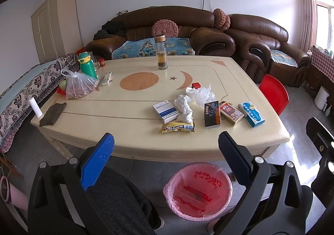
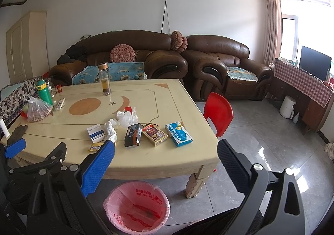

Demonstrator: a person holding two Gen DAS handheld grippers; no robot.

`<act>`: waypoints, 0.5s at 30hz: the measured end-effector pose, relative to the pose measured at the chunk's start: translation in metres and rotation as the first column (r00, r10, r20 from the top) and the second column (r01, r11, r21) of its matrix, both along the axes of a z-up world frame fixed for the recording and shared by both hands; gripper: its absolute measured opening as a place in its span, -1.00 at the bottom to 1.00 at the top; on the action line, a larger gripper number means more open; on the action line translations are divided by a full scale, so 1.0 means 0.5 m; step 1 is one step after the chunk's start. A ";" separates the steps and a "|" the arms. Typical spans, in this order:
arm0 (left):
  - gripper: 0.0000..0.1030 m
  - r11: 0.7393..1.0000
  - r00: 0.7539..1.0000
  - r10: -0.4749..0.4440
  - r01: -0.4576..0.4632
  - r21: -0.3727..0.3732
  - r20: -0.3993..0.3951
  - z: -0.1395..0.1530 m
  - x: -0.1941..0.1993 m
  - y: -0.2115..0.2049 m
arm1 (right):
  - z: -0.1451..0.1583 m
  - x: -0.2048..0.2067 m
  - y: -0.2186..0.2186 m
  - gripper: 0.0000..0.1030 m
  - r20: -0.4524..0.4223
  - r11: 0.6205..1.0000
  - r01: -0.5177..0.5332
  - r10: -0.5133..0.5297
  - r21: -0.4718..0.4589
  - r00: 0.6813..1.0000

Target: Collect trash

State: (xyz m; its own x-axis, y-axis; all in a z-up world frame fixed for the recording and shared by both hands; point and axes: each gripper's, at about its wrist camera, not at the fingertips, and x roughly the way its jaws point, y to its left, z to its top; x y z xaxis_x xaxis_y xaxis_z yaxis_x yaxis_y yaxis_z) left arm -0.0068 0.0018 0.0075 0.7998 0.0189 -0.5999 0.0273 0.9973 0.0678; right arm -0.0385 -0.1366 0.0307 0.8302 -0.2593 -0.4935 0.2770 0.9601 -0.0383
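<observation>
Two claws, both spread wide and holding nothing: left claw (image 1: 166, 143) and right claw (image 2: 166, 149) hang short of the near edge of the table (image 1: 117, 109), above the floor. Straight below and just ahead of both sits a pink-lined trash bin (image 1: 197, 191), on grey tile under the table edge.

Trash lies on the cream table beyond the claw tips: yellow snack wrapper (image 1: 177, 127) nearest, crumpled white tissue (image 1: 183, 107) touching a white-blue box (image 1: 166, 112), clear plastic bag (image 1: 201, 94) further back, then black box (image 1: 212, 114), red-gold box (image 1: 231, 113) and light-blue box (image 1: 251, 114) in a row to the right. Small red box (image 1: 195, 85) behind the plastic bag.

Far left of the claws: bag of nuts (image 1: 80, 86), green bottle (image 1: 87, 65), remote (image 1: 106, 78), dark cloth (image 1: 53, 114). Glass tea bottle (image 1: 161, 52) at far centre.

Room: brown leather sofa (image 1: 167, 32) and armchair (image 2: 225, 68) behind the table, red plastic chair (image 2: 218, 115) at its right side, window with curtain (image 2: 273, 26) and a monitor (image 2: 315, 62) far right.
</observation>
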 end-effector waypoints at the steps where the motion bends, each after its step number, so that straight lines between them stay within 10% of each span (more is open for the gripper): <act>1: 0.90 1.000 1.000 0.000 0.000 -0.001 0.000 0.000 0.000 0.000 | -0.001 0.000 0.002 0.87 -0.001 1.000 0.000 0.000 0.002 1.000; 15: 0.90 1.000 1.000 0.000 0.000 0.000 -0.001 0.000 -0.001 0.000 | 0.000 0.000 0.001 0.87 -0.001 1.000 -0.002 0.002 0.004 1.000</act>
